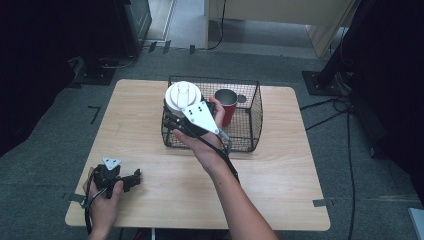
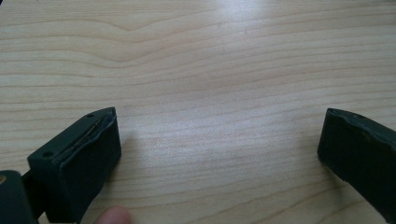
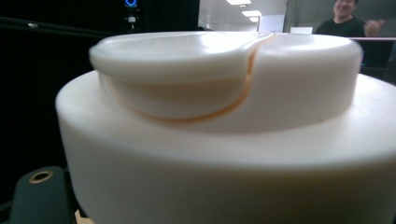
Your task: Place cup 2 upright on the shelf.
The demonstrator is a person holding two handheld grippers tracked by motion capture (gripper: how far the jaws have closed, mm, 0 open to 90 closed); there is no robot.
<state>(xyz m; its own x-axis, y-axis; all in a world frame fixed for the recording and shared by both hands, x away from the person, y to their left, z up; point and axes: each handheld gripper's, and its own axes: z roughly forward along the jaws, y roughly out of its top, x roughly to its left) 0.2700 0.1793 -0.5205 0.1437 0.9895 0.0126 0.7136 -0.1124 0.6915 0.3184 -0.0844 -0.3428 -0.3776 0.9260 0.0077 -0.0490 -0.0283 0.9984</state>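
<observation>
High view: right hand-held gripper (image 1: 175,116) clamped on white jar (image 1: 182,98) above basket (image 1: 252,112) rim, at nine o'clock from red cup (image 1: 227,106). Could slip, snag wire, topple cup. Left hand-held gripper (image 1: 134,179) open, idle on desk (image 1: 270,175).

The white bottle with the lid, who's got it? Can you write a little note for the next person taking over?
Right hand-held gripper: shut on the white bottle, holding it up at the left end of the wire basket.
Left hand-held gripper: open, holding nothing, low over the table near its front left corner.
Red cup: upright inside the basket.
Done: bottle gripped.
Left: put the bottle where it belongs and let go.
</observation>
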